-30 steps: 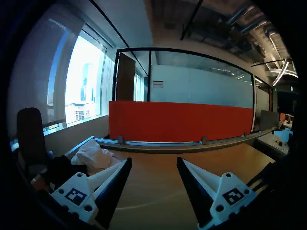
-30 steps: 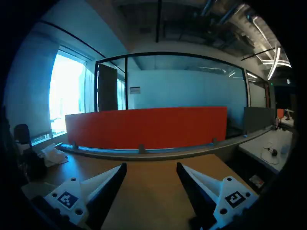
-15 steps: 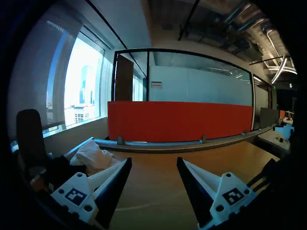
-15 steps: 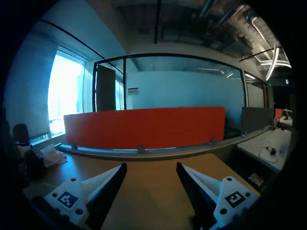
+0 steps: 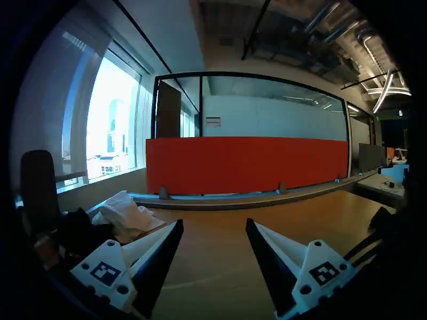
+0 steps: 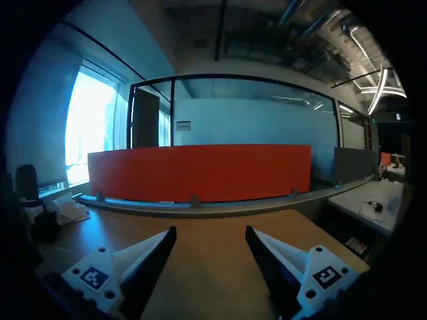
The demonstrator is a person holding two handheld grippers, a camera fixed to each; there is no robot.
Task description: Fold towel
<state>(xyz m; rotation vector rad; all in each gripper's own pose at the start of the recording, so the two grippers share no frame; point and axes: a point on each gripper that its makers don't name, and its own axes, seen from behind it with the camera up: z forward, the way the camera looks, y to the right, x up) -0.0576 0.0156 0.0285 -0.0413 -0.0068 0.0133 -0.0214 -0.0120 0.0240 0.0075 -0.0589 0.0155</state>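
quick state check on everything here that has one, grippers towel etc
left gripper, open, holding nothing
right gripper, open, holding nothing
towel, crumpled in a heap at the left end of the desk, not folded, not held
red partition, upright along the desk's far edge
ceiling light, on

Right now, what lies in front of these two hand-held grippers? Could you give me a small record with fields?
surface: wooden desk
towel: white, crumpled, far left on the desk, not yet folded
left hand-held gripper: open, holding nothing, apart from the towel
right hand-held gripper: open, holding nothing, above bare desk
backdrop: red partition along the desk's far edge; bright window on the left
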